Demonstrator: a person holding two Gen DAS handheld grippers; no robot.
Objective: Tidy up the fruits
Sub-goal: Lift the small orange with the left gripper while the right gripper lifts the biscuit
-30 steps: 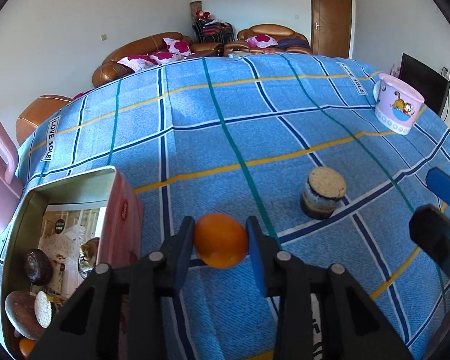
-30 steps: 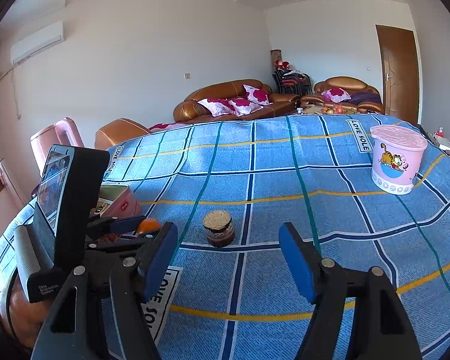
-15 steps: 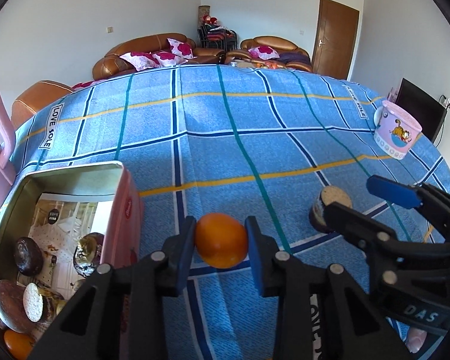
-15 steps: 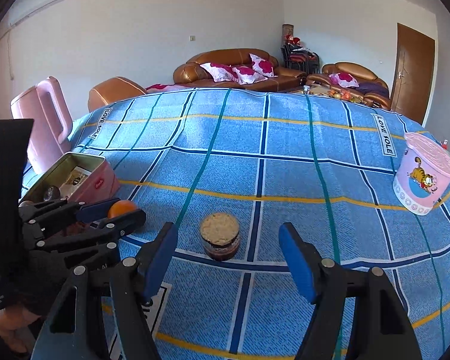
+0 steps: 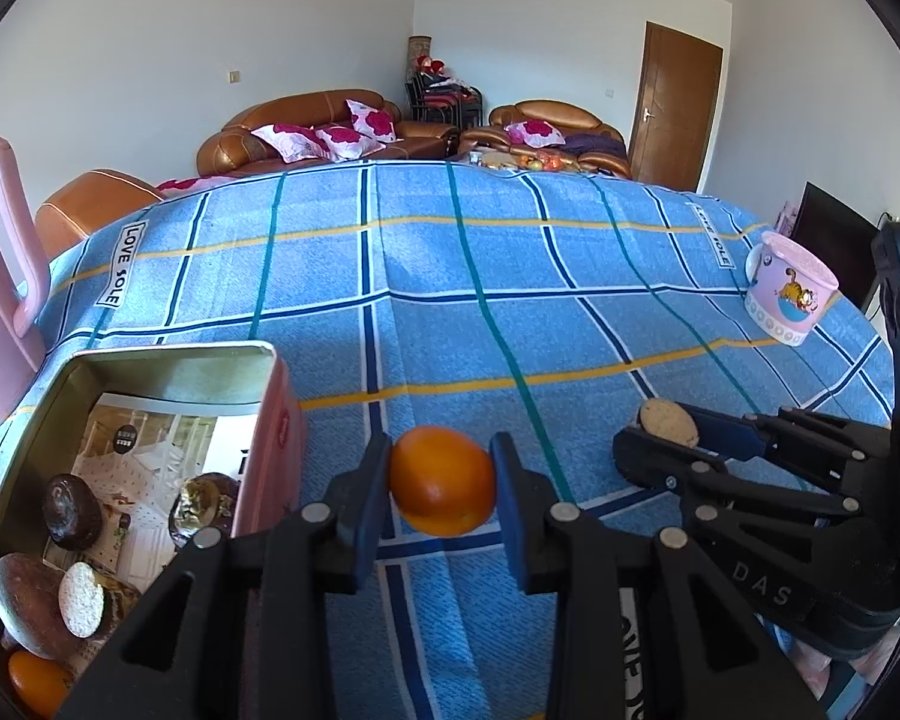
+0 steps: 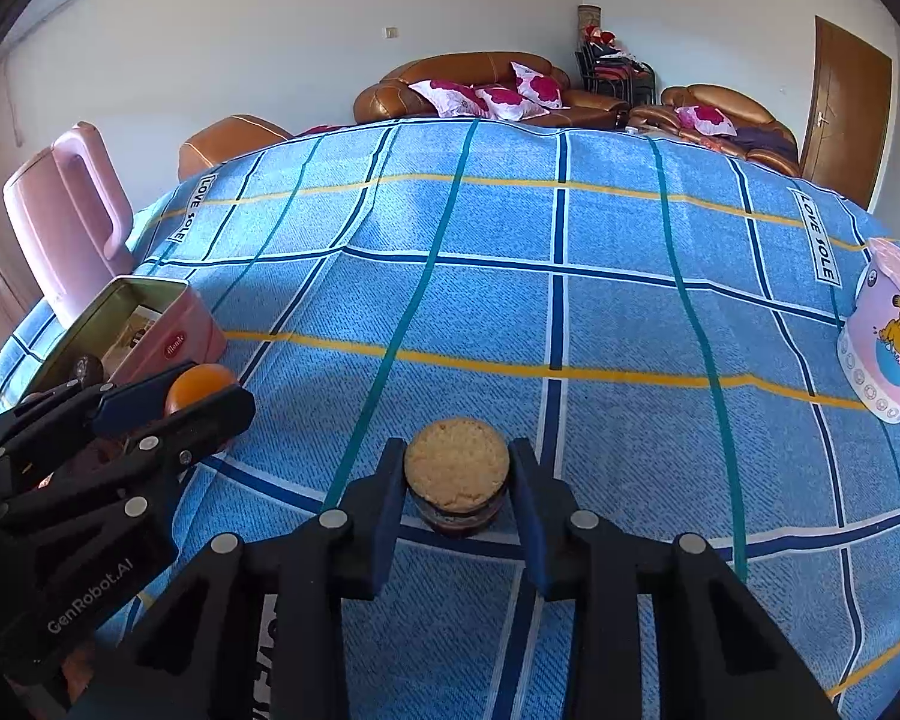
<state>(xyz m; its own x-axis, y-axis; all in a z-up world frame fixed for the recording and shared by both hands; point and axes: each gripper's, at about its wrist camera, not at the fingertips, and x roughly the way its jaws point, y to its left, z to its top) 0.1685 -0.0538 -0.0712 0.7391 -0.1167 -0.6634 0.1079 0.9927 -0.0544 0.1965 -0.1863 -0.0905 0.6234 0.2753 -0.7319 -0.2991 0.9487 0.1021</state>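
- left gripper (image 5: 441, 483) fingers clamped on orange (image 5: 442, 480), lifted, at 3 o'clock of open pink tin (image 5: 270, 420)
- right gripper (image 6: 456, 480) fingers closing around cork-lidded jar (image 6: 457, 483) on tabletop (image 6: 570, 300)

Your left claw (image 5: 441, 483) is clamped on an orange (image 5: 442, 480); your right claw (image 6: 457, 483) is closing around a jar (image 6: 457, 483), pads seemingly touching.
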